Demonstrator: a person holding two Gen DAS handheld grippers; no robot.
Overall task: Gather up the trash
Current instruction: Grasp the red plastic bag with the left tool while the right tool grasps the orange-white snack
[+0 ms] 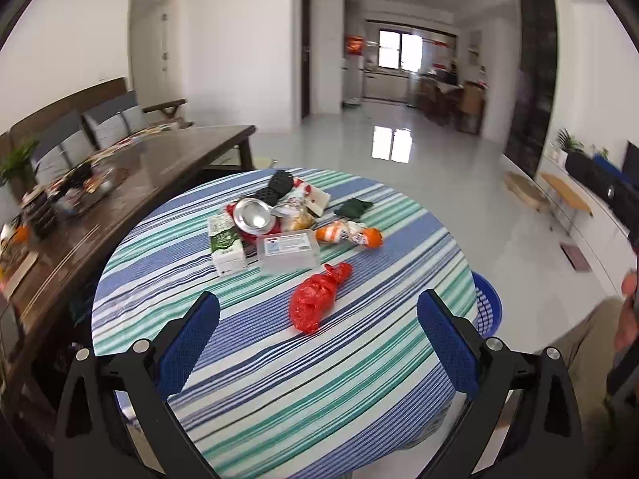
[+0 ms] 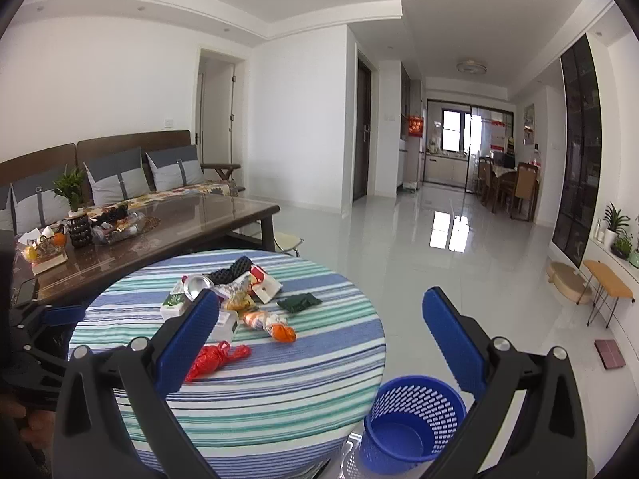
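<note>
left gripper (image 1: 317,319): your fingers are spread wide with nothing between them, hovering over the near side of the striped table (image 1: 279,399).

milk carton (image 1: 225,245): leftmost of the pile, lying flat, long axis running toward you and away. Probably light and a bit crushable — pinch across the narrow width.

metal lid (image 1: 252,214): sits tilted on top of the heap, shiny face toward you. I'd guess it's slick and thin, so grab an edge.

clear plastic box (image 1: 288,249): just in front of the lid, long axis left-right, flat on the cloth. Stiff but smooth, likely slippery.

red plastic bag (image 1: 317,299): closest piece to you, well apart from the heap. Soft, crumpled, basically weightless I'd say. Long axis runs diagonal, knotted thin end pointing up-right, fat end toward you. Take the fat middle and it should just squash into the pads.

orange wrapper (image 1: 351,235): right of the box, long axis left-right, looks floppy.

right gripper (image 2: 319,319): also wide apart and empty, off the table's right edge.

blue basket (image 2: 413,423): on the floor right beside the table, mouth up, looks empty, so 0 pieces are in so far.
</note>
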